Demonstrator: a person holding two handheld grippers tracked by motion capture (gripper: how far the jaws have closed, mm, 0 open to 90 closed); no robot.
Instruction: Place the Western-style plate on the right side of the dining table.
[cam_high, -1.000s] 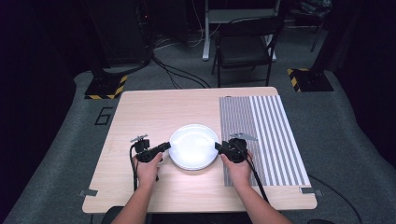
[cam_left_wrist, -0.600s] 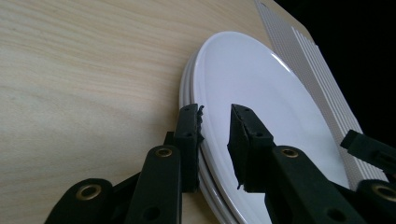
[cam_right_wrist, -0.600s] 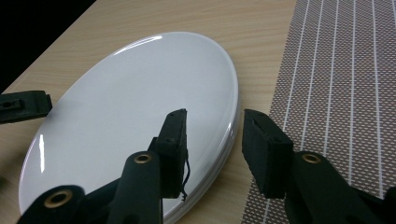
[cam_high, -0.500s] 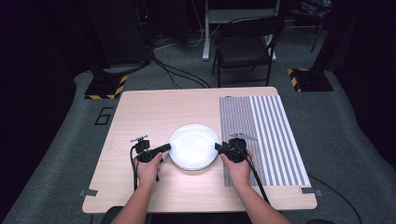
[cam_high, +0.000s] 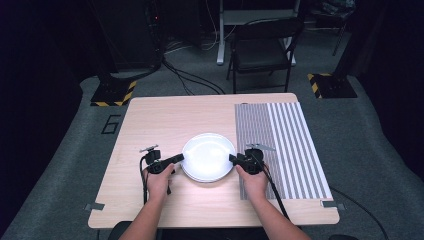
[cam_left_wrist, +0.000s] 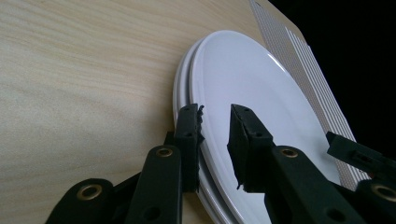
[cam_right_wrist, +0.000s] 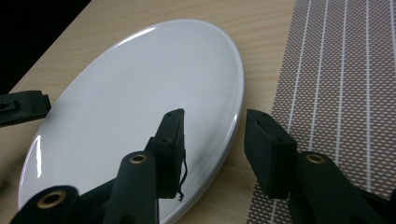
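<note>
1. Left gripper (cam_left_wrist: 215, 116) has its jaws parted astride the left rim of the top white plate (cam_left_wrist: 261, 88), not pinching it.
2. Right gripper (cam_right_wrist: 212, 126) is likewise agape, straddling that plate's right rim.
3. Plates sit stacked mid-table (cam_high: 165, 120), just beside the striped placemat (cam_high: 285, 145).

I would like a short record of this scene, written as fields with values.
work surface: wooden table
mat: striped placemat on the table's right part
plates: white plates, stacked, at least two
left tongs: open, jaws astride the stack's left rim
right tongs: open, jaws astride the right rim
beyond table: dark chair
</note>
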